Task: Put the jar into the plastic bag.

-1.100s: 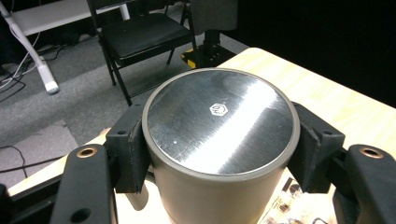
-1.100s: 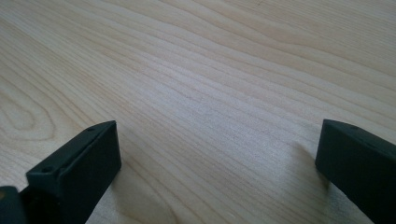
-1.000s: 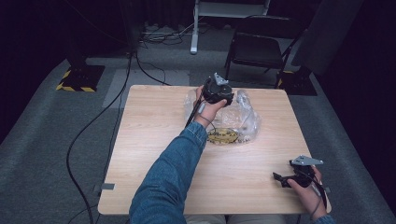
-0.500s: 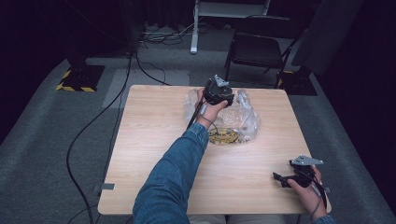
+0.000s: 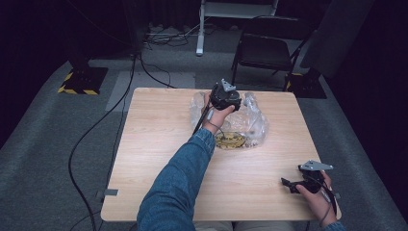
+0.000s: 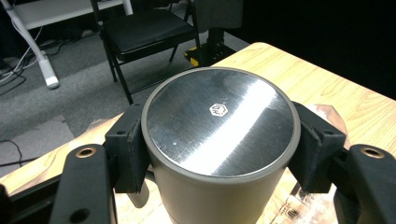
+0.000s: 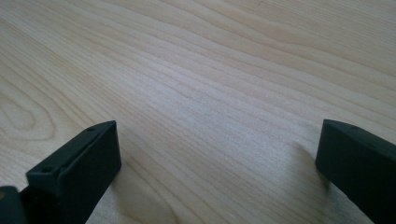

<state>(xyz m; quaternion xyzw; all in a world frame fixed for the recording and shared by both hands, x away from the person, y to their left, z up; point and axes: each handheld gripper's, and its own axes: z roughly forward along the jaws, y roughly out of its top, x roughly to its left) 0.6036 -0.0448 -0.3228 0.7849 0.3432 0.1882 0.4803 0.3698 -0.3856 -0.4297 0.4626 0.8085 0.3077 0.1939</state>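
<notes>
At the far side of the wooden table (image 5: 159, 144), the left gripper (image 6: 219, 154) clamps a grey cylindrical container (image 6: 219, 140) by its sides — shiny round face up — above a crumpled clear plastic bag (image 5: 250, 120). The right gripper (image 7: 219, 172) hovers near the table's near right corner, jaws spread wide, gripping nothing.

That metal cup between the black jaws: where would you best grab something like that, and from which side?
Probably as the left gripper has it now: on the cup's round side wall just under its flat, shiny end, one pad on each opposite side. The wall is straight and even, so flat pads sit squarely; the smooth end gives nothing to pinch.
</notes>
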